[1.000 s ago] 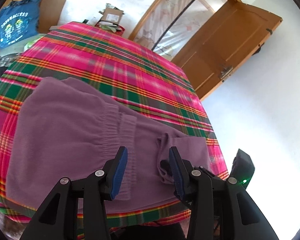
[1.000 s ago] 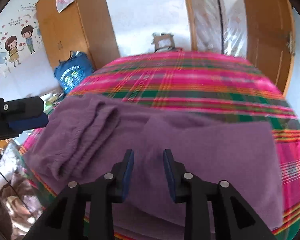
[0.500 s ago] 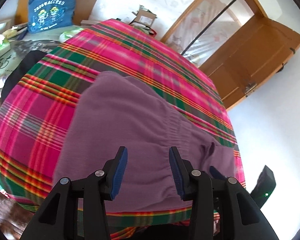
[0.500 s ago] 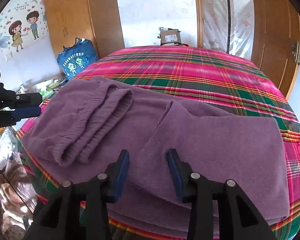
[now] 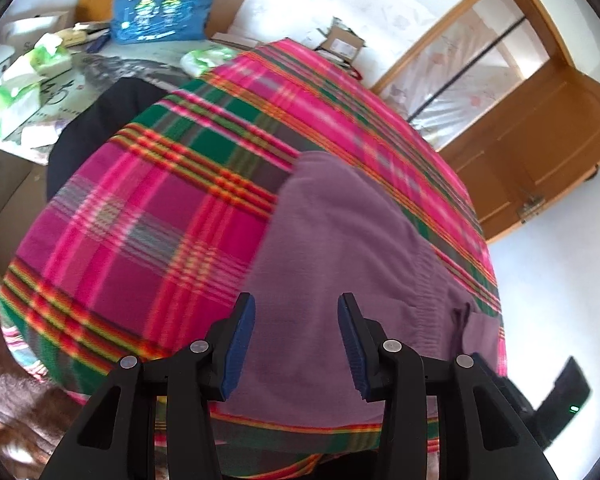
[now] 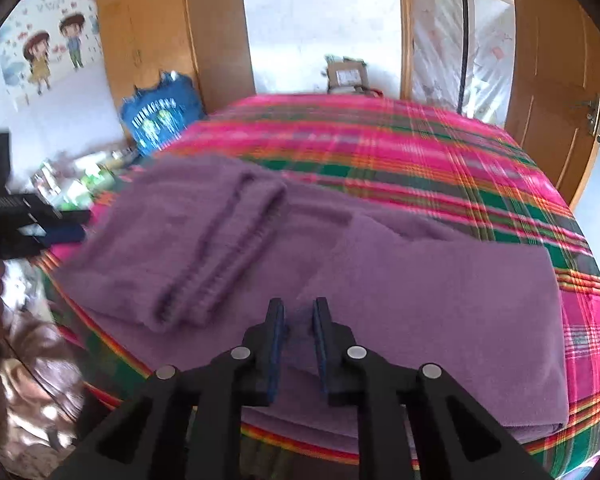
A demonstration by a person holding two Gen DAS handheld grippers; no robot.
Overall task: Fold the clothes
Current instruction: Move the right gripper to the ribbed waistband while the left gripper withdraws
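The purple trousers point(image 6: 380, 264) lay folded near the front edge of the plaid blanket point(image 6: 420, 152) — the left gripper point(image 5: 296, 320) hovered over their waistband end with jaws wide and empty, while the right gripper point(image 6: 298, 320) was closing, narrow, over the fabric.

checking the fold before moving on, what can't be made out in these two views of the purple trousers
- Right wrist view: whether the right gripper, closing, has cloth of the purple fleece trousers pinched; its own fingers hide the spot.
- Left wrist view: the trousers' near edge behind the open left gripper.
- Left wrist view: their far right end, cut off behind the right-hand gripper's body.
- Both views: plaid blanket detail, motion-blurred.
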